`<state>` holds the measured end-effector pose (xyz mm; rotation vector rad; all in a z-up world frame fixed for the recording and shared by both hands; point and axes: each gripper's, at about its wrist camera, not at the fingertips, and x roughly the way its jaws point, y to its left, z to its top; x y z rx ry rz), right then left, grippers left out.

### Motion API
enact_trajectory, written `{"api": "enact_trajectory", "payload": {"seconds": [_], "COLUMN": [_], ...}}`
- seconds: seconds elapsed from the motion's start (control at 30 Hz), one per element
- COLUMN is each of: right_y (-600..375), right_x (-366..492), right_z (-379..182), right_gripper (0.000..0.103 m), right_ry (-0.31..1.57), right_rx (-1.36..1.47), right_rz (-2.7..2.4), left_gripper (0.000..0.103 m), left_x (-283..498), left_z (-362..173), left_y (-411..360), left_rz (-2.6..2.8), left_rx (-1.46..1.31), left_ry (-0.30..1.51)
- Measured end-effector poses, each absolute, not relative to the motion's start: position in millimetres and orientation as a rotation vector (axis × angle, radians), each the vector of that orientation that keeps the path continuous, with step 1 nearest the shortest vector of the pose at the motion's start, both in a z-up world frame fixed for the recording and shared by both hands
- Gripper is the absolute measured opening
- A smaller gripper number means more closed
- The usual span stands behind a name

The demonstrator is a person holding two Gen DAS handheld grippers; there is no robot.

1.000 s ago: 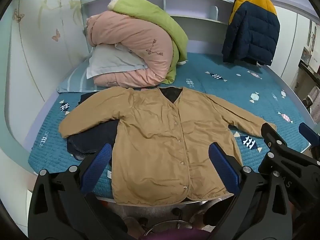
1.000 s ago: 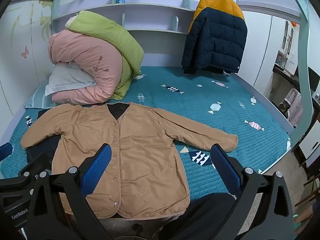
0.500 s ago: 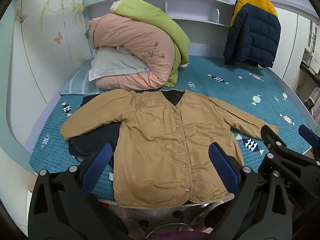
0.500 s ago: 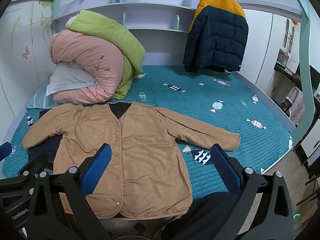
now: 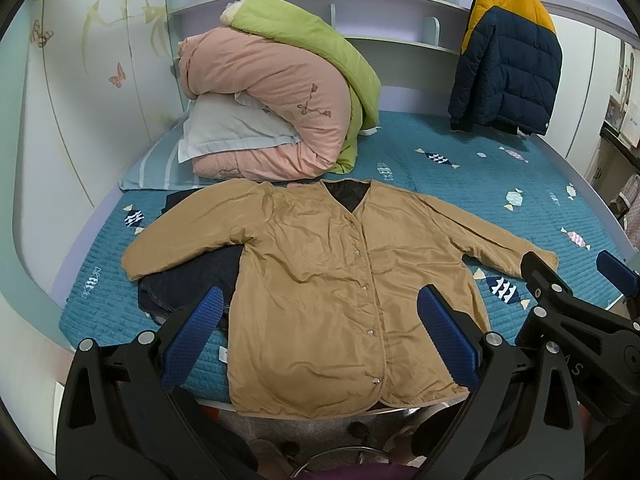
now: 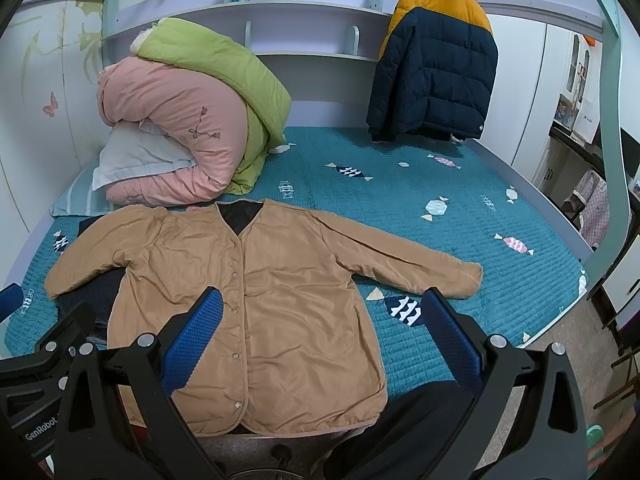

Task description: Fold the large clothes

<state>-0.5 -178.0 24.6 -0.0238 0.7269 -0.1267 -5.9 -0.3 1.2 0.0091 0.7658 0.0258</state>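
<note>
Since the coat [image 5: 328,280] lies flat on the bed [image 5: 460,168] for folding, I hold both grippers [image 5: 320,340] [image 6: 320,340] released above its hem.

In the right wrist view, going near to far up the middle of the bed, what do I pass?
Right gripper, open → tan jacket laid flat, snaps closed → bare teal quilted bed cover → shelf unit against the back wall.
</note>
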Motion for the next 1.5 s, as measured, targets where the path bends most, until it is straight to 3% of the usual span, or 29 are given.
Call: {"api": "enact_trajectory", "payload": {"seconds": [1.5], "right_y": [-179], "right_x": [4], "right_z": [13], "right_gripper": [0.096], "right_ry": [0.761], "right_rx": [-0.032], "right_rz": [-0.137], "left_gripper": [0.098], "left_x": [1], "left_z": [-11], "left_y": [2], "left_rz": [-0.002], "left_rx": [-0.008], "left_ry": [0.818]}}
